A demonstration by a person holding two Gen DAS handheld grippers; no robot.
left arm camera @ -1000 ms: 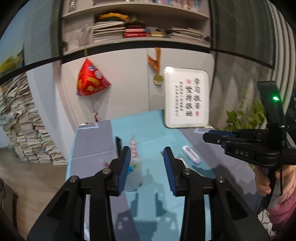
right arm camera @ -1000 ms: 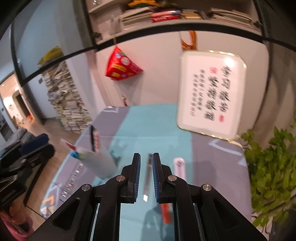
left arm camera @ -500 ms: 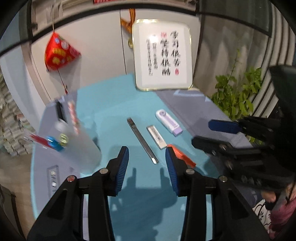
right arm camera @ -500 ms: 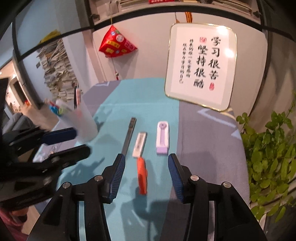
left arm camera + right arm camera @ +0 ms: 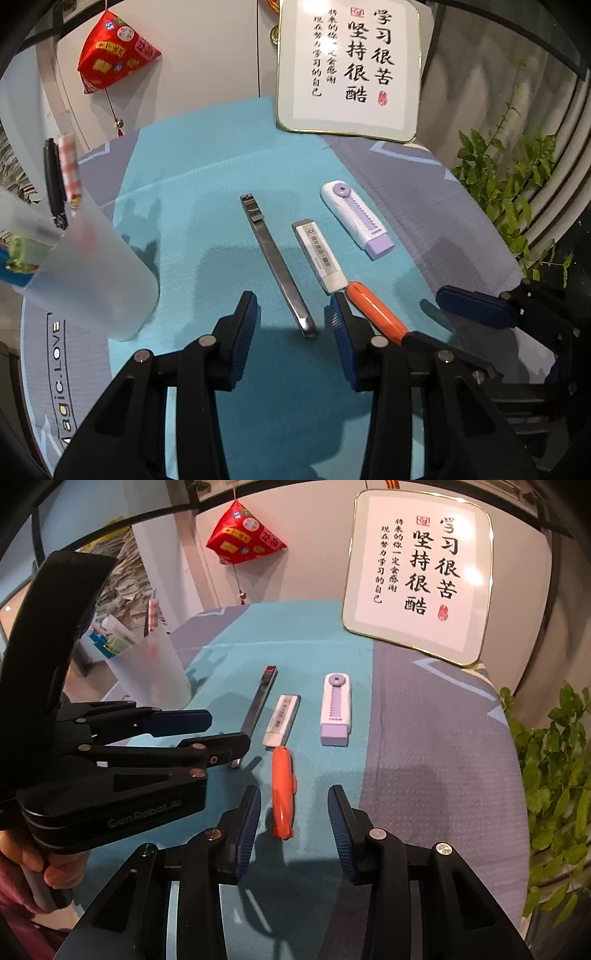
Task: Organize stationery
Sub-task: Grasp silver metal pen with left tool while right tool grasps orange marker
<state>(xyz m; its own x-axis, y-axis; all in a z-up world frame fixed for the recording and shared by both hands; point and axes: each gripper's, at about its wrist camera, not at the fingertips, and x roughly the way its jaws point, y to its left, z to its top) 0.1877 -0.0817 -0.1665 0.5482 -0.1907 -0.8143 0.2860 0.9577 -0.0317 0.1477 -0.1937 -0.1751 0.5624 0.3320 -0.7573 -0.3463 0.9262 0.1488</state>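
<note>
On the teal mat lie a metal clip bar (image 5: 277, 263), a white eraser (image 5: 320, 255), a white and purple eraser case (image 5: 356, 218) and an orange utility knife (image 5: 376, 309). They also show in the right wrist view: the bar (image 5: 258, 700), the white eraser (image 5: 281, 720), the purple case (image 5: 335, 709), the orange knife (image 5: 283, 791). A frosted pen cup (image 5: 74, 266) holding pens stands at the left (image 5: 149, 668). My left gripper (image 5: 293, 325) is open over the bar's near end. My right gripper (image 5: 294, 818) is open around the orange knife's near end.
A framed calligraphy board (image 5: 349, 66) leans at the back of the round table (image 5: 443, 738). A green plant (image 5: 554, 768) stands off the right edge. A red pouch (image 5: 114, 51) hangs on the wall. Stacked papers sit at the far left.
Both grippers have tilted down and moved closer to the table. The right gripper opened from shut and now straddles the orange knife. The left gripper moved over the metal bar.
</note>
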